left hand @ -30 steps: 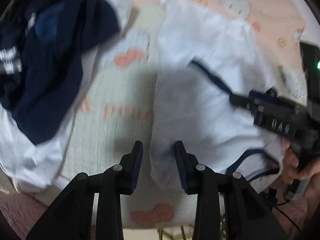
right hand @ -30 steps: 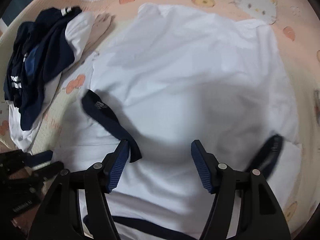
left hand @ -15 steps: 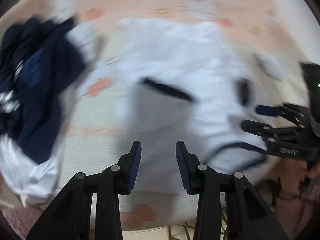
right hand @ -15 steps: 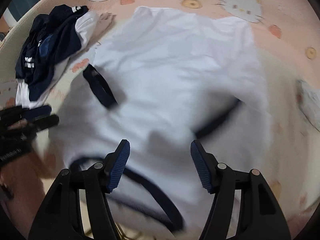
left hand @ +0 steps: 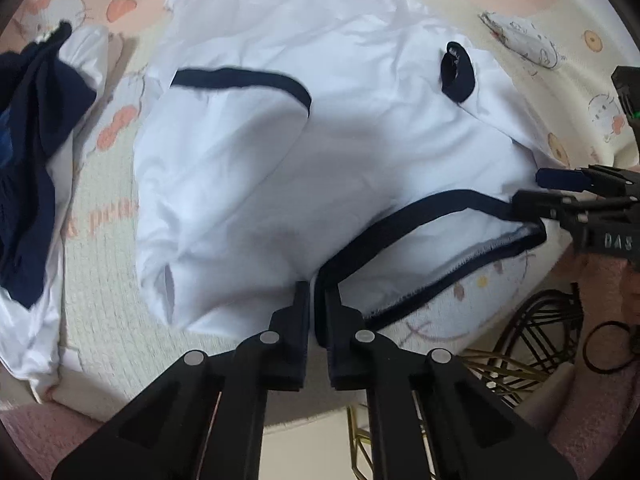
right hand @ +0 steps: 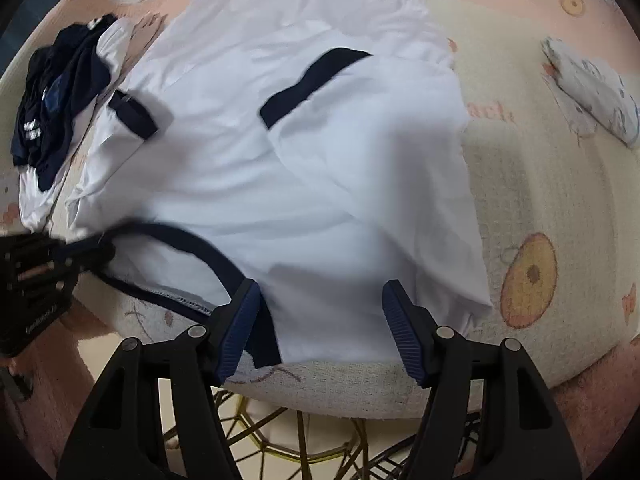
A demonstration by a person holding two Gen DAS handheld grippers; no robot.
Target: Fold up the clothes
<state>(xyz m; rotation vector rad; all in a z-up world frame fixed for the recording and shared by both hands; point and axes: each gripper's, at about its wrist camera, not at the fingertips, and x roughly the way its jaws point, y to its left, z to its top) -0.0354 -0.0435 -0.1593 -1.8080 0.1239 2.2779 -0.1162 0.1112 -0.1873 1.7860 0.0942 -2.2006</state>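
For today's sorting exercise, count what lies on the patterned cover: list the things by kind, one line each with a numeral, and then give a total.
White T-shirt with navy trim, spread out: 1
Pile of navy and white clothes, too bunched to count separately: 1
Small printed white cloth: 1
Total: 3

A: What did the left gripper [left hand: 312, 300] look like?

B: Matte black linkage arms with round silver rivets at the joints, ending in slim black fingers [left hand: 299, 312].

A: And the right gripper [right hand: 322, 320]?

B: The same black frame and silver rivets, but its pads [right hand: 402, 332] were ribbed dark blue. From the left camera, white letters "DAS" showed on its black body.
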